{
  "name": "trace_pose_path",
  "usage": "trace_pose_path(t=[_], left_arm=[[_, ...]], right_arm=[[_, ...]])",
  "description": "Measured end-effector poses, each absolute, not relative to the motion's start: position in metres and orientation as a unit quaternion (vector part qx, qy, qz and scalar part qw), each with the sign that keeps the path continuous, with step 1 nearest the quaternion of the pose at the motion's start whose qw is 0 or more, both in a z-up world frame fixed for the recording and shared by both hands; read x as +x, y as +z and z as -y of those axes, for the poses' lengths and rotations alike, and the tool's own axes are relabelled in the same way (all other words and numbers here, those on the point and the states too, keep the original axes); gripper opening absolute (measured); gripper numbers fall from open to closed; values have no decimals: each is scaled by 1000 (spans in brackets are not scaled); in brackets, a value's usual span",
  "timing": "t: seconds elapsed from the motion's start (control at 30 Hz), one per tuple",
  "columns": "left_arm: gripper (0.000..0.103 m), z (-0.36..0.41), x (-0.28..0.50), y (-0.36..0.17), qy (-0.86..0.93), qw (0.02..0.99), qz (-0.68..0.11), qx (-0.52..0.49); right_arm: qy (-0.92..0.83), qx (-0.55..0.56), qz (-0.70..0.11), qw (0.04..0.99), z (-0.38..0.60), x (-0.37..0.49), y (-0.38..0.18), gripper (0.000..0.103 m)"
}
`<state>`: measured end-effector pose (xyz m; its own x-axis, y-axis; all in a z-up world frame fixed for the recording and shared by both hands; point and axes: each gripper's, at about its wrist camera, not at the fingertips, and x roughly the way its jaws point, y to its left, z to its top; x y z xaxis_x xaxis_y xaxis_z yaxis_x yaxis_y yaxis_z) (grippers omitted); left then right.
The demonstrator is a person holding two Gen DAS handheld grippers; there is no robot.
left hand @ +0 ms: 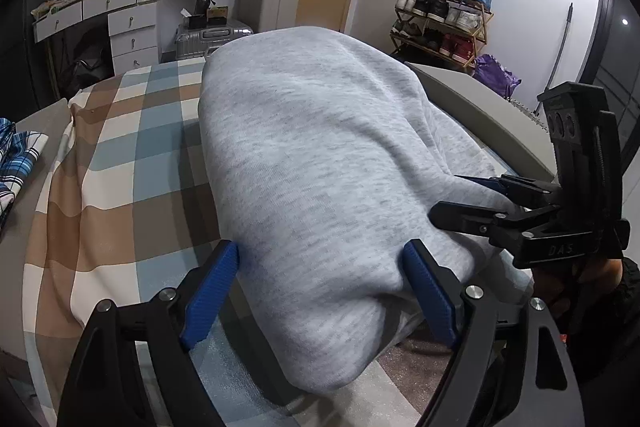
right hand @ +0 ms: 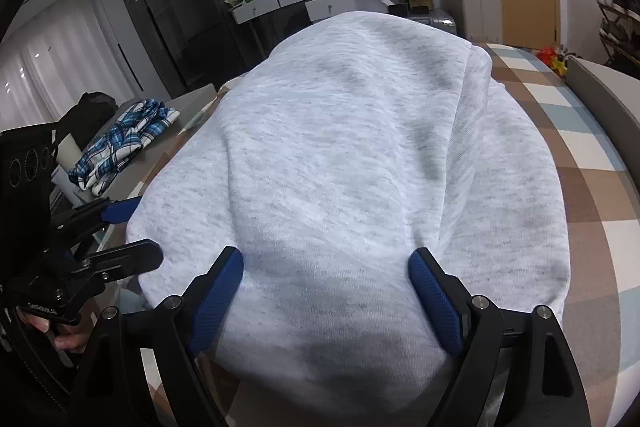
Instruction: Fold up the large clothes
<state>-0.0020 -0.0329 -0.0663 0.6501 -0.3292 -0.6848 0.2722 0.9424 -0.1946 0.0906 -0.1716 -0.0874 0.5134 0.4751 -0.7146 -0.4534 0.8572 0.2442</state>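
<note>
Lying on brown, blue and white checked bed cover [left hand: 112, 155]: big soft light grey sweatshirt [left hand: 320, 155], folded over. Left gripper [left hand: 320, 291] at near left edge, blue fingers [left hand: 212, 291] wide apart, cloth between, no squeeze. Right gripper [right hand: 328, 299] at near right edge, fingers [right hand: 218, 295] wide apart too, cloth between. Blue checked shirt [right hand: 124, 143] far left, off bed

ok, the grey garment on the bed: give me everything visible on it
The grey garment is a light heather-grey knit, fleece-like, apparently a sweatshirt. It lies folded into a long, thick bundle on the checked bedsheet, with a layered edge along one side and soft creases. The left gripper and right gripper straddle its near end, jaws wide; whether the pads press it is unclear.
</note>
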Motion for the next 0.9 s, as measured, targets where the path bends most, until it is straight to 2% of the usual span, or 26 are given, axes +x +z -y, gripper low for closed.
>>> trace_pose_path(t=[0.3,0.53,0.9], left_arm=[[82,29,-11,-64,-165,909,-381,-23],[81,36,-34,-62,-125,909,-394,48],[81,21,-37,-74,-117,910,-397,15]], right_arm=[[238,-11,-415,878,189,69,-81,86],[208,36,-420,883,210,54,-69,86],[179,32,-425,887,194,55,-59,89]])
